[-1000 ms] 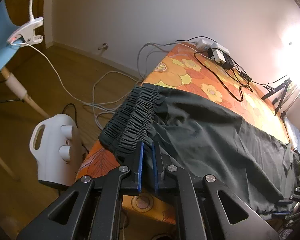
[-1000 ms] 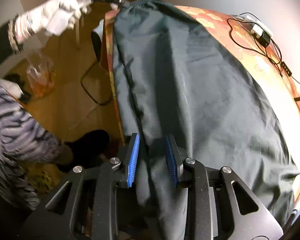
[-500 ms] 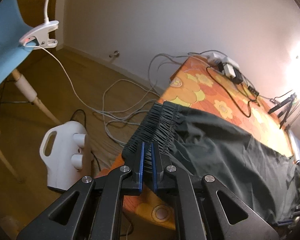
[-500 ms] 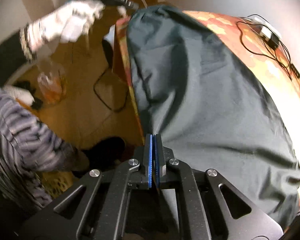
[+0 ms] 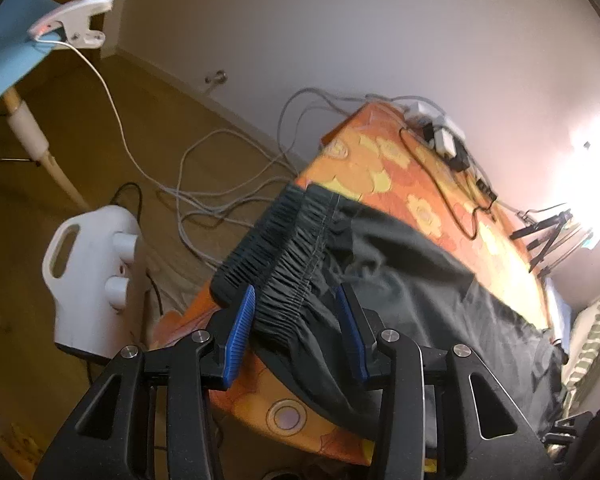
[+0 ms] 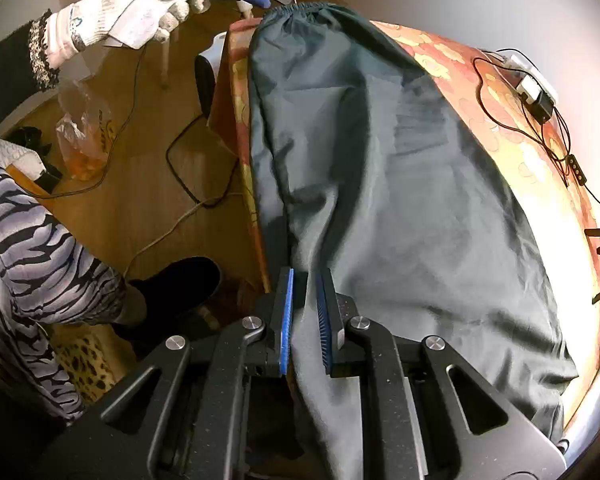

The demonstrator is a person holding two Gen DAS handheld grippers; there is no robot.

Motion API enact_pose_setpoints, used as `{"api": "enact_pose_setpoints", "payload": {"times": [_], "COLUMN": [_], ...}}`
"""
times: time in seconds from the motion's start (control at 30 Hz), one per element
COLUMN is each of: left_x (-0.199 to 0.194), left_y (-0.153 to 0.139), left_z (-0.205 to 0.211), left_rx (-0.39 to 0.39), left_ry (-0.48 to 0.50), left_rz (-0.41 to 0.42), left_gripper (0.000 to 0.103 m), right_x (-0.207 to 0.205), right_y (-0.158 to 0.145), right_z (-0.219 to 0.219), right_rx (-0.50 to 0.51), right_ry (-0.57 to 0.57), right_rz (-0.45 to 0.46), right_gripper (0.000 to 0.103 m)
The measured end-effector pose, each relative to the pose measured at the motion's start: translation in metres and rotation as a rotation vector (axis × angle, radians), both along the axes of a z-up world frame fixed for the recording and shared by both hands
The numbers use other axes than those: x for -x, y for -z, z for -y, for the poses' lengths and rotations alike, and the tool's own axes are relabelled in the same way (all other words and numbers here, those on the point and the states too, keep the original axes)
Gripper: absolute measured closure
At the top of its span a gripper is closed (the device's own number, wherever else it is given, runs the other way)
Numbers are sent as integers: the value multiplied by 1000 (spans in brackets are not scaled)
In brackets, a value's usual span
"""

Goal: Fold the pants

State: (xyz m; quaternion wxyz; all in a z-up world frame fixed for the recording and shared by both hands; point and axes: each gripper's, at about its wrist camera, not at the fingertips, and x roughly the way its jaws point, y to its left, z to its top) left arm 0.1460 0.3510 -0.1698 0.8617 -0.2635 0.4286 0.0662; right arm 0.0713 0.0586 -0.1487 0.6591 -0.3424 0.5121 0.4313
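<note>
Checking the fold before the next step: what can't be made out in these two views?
- Pants leg ends: right wrist view, cut off by the bottom edge.
- Right gripper: cloth between the fingers, grip unclear.
- Table's far end: left wrist view, lost in lamp glare.
- Pants' underside: hidden throughout.

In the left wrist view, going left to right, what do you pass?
Blue chair → white clip → white jug → pants waistband → chargers → black tripod.
</note>
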Motion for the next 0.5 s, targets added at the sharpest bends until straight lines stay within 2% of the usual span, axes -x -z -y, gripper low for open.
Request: {"api": "enact_pose_setpoints", "payload": {"times": [0.17, 0.33, 0.4, 0.5], "left_x": [-13, -24, -26, -24], "left_y": [7, 7, 9, 10], "left_z": [7, 26, 37, 37], "left_rx": [-86, -246, -317, -327], "left_ry": [-1, 35, 73, 79], "left_rz": [-36, -70, -74, -65], "left_gripper": [62, 63, 76, 83], "right_x": [-1, -5, -6, -7], "right_y": [4, 6, 7, 10], "right_z": [1, 1, 2, 3], "right_rx": [8, 1, 0, 8], "right_ry": [2, 23, 28, 30], "right_rz": [-4, -12, -15, -14], "right_gripper": [91, 91, 91, 91]}}
